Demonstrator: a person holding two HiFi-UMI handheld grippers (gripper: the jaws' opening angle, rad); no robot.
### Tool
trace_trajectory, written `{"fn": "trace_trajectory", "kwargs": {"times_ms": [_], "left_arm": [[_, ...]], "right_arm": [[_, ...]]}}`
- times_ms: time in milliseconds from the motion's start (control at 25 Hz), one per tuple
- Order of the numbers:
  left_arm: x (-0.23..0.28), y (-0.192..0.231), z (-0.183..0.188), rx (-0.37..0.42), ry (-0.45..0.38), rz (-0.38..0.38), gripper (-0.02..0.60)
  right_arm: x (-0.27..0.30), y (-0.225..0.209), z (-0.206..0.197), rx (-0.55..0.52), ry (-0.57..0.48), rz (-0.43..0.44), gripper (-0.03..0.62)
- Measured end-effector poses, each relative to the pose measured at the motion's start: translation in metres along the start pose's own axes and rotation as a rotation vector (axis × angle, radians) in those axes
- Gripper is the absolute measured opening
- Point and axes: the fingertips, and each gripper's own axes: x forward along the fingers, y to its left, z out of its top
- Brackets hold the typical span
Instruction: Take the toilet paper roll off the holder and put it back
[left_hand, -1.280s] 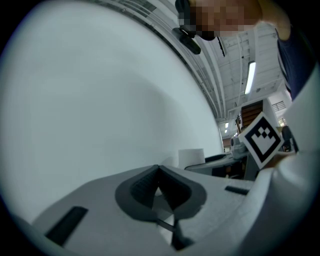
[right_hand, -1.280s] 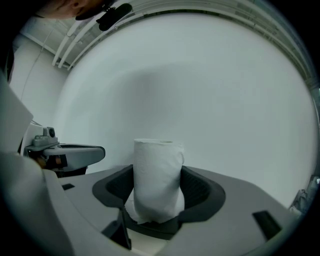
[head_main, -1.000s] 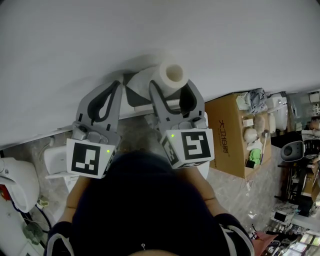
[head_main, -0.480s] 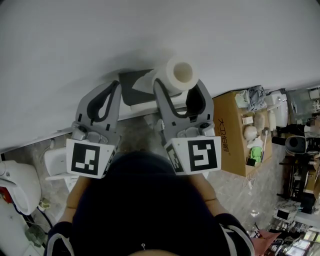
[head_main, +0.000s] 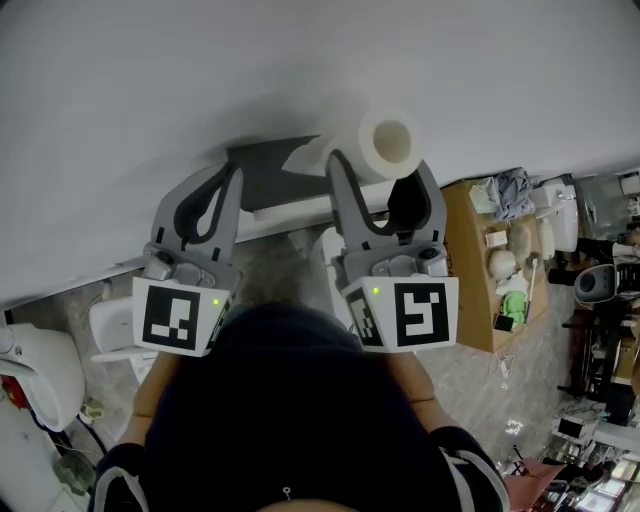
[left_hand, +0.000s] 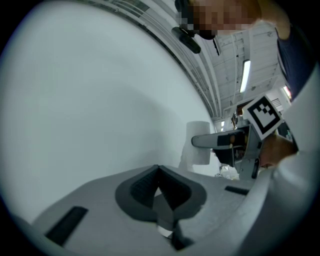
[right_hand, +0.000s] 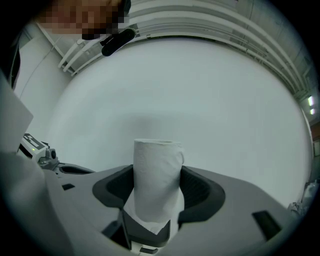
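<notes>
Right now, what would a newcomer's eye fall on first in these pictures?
The white toilet paper roll, clamped upright in the right gripper before the wall. Next, the dark holder on that wall, left of the roll, close to the shut, empty left gripper.

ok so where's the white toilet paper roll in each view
Head view: white toilet paper roll upper centre-right, in the jaws of the right hand-held gripper.
Left gripper view: roll right of centre, behind that gripper's jaw.
Right gripper view: roll centre, upright between the jaws.
Shared landmark: plain white wall behind it.
</notes>
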Motion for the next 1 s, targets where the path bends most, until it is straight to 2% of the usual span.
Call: {"fn": "trace_trajectory", "kwargs": {"times_ms": [320,520,1000], "left_arm": [[0.017,-0.020,0.000,-0.004,0.009,0.005,0.002],[0.020,-0.023,0.005,0.037,-0.014,0.007,0.001],[0.035,-0.048,0.006,0.038,-0.020,0.038,0.002]], "right_arm": [[-0.010,-0.040,-0.001,0.000,-0.014,-0.040,0.293],[-0.015,-0.057,0.003,-0.001,-0.020,-0.064,0.293],[-0.034,-0.112,-0.001,-0.010,-0.029,-0.109,0.293]]}}
